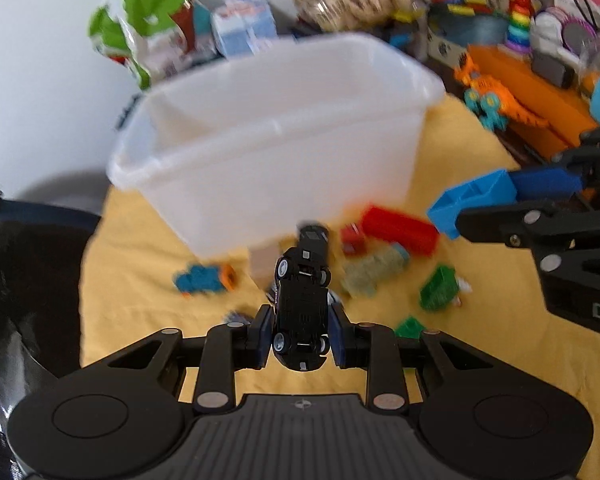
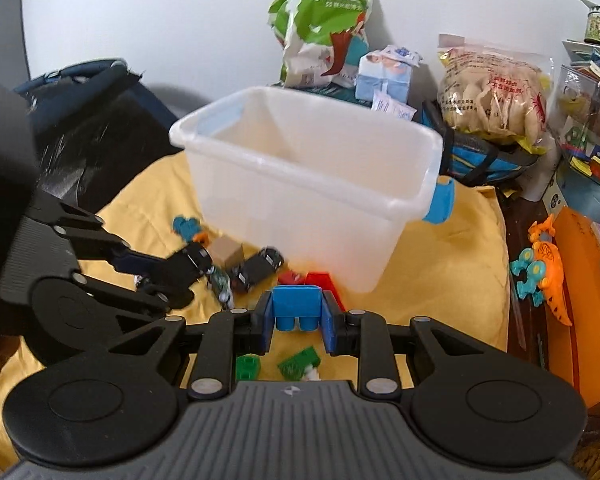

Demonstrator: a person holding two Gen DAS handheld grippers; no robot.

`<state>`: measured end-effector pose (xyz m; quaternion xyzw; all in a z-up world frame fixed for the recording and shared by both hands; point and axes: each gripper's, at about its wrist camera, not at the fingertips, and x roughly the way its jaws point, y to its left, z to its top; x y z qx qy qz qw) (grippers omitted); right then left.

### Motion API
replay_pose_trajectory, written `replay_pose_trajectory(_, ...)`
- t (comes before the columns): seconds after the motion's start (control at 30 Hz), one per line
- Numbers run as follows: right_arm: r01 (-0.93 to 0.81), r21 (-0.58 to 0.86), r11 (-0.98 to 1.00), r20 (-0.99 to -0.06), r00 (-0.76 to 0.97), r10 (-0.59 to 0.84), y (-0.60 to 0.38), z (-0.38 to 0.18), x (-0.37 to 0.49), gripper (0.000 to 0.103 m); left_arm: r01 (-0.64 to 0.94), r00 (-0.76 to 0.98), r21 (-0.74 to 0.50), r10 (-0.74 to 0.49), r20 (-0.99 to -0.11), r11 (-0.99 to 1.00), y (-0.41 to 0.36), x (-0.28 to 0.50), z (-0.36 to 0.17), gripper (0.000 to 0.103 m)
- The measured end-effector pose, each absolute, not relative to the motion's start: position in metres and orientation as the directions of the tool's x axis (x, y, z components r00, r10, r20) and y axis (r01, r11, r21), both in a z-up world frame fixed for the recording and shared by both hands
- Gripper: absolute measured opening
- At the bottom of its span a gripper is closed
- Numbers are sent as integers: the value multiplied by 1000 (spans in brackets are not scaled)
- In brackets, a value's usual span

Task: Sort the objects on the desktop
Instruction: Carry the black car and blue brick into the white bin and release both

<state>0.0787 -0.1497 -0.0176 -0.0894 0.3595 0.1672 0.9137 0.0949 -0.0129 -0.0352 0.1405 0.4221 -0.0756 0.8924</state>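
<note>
Left wrist view: your left gripper (image 1: 300, 338) clamps a black toy car (image 1: 302, 308) (wheels up); your right gripper (image 2: 298, 322) pinches a blue block (image 2: 297, 304), both before the white bin (image 2: 300, 184).

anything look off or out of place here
The black toy car in the left gripper is held belly-up, wheels facing the camera. The translucent white plastic bin sits askew, seemingly propped on the toys at its base. Small toys lie scattered over the yellow cloth.
</note>
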Motion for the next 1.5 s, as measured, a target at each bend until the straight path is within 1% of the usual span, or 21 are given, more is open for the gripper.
replay_pose_trajectory(0.13,-347,-14,938,-668,701,250,-152,-3,89,27,230,692,207,-11,-722,951,-8,100,-3,32)
replay_pose_trajectory(0.33,-336,-20,942,-620,743,252,-147,23,111,27,205,761,224,-11,-649,953,-9,119,39,32)
replay_pose_trajectory(0.43,-335,-6,942,-593,760,267,-147,36,124,27,193,781,226,-10,-625,955,-10,133,54,32)
replay_pose_trajectory(0.53,-324,-24,946,-569,782,254,-146,47,139,27,181,793,239,2,-609,954,-11,147,59,32)
replay_pose_trajectory(0.67,-299,-7,954,-567,787,243,-149,49,165,27,161,787,234,19,-617,959,-9,175,56,32)
replay_pose_trajectory(0.87,-260,18,965,-610,762,217,-146,32,204,27,144,762,231,41,-647,962,-5,219,40,32)
replay_pose_trajectory(1.1,-239,29,970,-664,721,198,-139,5,229,27,150,696,186,30,-717,971,2,254,7,33)
replay_pose_trajectory(1.13,-235,27,972,-670,717,192,-138,3,231,28,147,691,184,32,-722,972,2,256,4,34)
replay_pose_trajectory(1.2,-219,11,976,-677,717,169,-138,0,235,37,152,685,182,29,-728,972,3,258,0,38)
replay_pose_trajectory(1.23,-211,6,977,-677,719,159,-138,-1,236,46,157,685,176,21,-728,972,4,259,0,41)
replay_pose_trajectory(1.27,-207,4,978,-674,722,156,-138,-1,237,50,160,686,171,15,-728,972,4,259,0,44)
replay_pose_trajectory(1.43,-203,-8,979,-667,731,145,-136,5,236,51,156,701,134,-14,-713,979,9,251,12,45)
replay_pose_trajectory(1.5,-198,-13,980,-661,737,140,-134,8,232,53,159,712,137,-17,-702,978,10,243,18,45)
